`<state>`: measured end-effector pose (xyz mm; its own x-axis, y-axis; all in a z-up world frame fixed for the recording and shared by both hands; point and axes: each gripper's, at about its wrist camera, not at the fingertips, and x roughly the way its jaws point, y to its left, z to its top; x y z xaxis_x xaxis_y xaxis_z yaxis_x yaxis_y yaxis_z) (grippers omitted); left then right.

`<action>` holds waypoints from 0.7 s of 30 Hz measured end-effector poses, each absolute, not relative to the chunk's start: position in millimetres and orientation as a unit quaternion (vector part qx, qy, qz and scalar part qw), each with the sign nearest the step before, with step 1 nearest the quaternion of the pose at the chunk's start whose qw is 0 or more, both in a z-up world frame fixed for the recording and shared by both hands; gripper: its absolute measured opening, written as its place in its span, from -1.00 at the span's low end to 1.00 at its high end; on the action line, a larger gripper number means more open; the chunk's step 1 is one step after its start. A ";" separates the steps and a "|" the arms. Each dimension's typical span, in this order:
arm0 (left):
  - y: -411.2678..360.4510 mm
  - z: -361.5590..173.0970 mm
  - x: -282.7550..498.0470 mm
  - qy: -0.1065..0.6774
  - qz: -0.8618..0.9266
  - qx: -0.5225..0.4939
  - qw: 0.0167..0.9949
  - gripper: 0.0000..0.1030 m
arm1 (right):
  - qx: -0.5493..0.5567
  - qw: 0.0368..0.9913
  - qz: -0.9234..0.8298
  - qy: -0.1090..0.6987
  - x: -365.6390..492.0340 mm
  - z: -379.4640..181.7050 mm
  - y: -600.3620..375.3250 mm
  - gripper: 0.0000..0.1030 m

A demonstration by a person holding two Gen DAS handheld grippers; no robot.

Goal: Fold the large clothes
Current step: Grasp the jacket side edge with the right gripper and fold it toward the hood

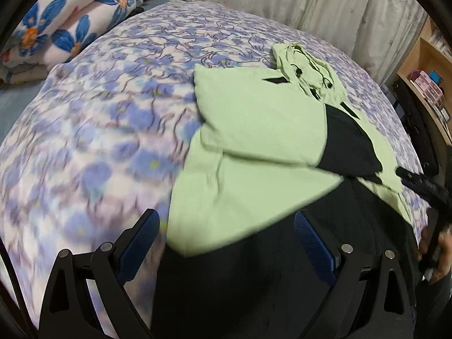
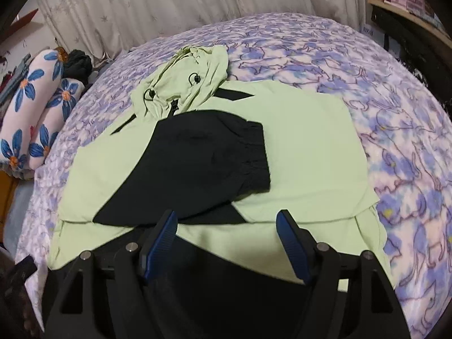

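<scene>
A light green hooded jacket (image 2: 305, 152) with black panels lies flat on the bed, hood (image 2: 195, 82) at the far end. A black-ended sleeve (image 2: 203, 163) is folded across its chest. The jacket also shows in the left wrist view (image 1: 260, 130), with its black hem at the near edge. My left gripper (image 1: 226, 226) is open and empty, hovering over the near left edge of the jacket. My right gripper (image 2: 227, 226) is open and empty above the jacket's near hem. The right gripper also shows at the right edge of the left wrist view (image 1: 421, 183).
The bed has a purple floral cover (image 1: 99, 118). Rolled floral bedding (image 1: 56, 28) lies at the far left corner. A pale curtain (image 2: 158, 5) hangs behind the bed. A wooden shelf with boxes (image 1: 429, 84) stands on the right side.
</scene>
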<state>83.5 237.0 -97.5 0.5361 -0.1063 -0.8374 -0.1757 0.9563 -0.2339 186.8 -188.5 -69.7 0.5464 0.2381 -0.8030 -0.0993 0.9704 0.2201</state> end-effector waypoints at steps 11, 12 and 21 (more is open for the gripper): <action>267.6 -140.8 242.1 0.546 0.067 -0.137 0.824 0.85 | 0.111 0.852 0.103 0.502 280.8 -106.5 -214.0 0.41; 270.0 -147.6 251.6 0.553 0.068 -0.141 0.818 0.85 | 0.117 0.849 0.102 0.506 291.8 -113.5 -216.4 0.41; 282.6 -153.1 288.5 0.533 0.093 -0.165 0.825 -0.95 | 0.036 0.861 0.140 0.488 321.4 -125.4 -183.3 -0.57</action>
<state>288.5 282.6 -153.1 0.4146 -0.0223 -0.9097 -0.3302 0.9279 -0.1733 321.4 -183.3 -125.4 0.4850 0.2760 -0.8298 -0.2058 0.9583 0.1985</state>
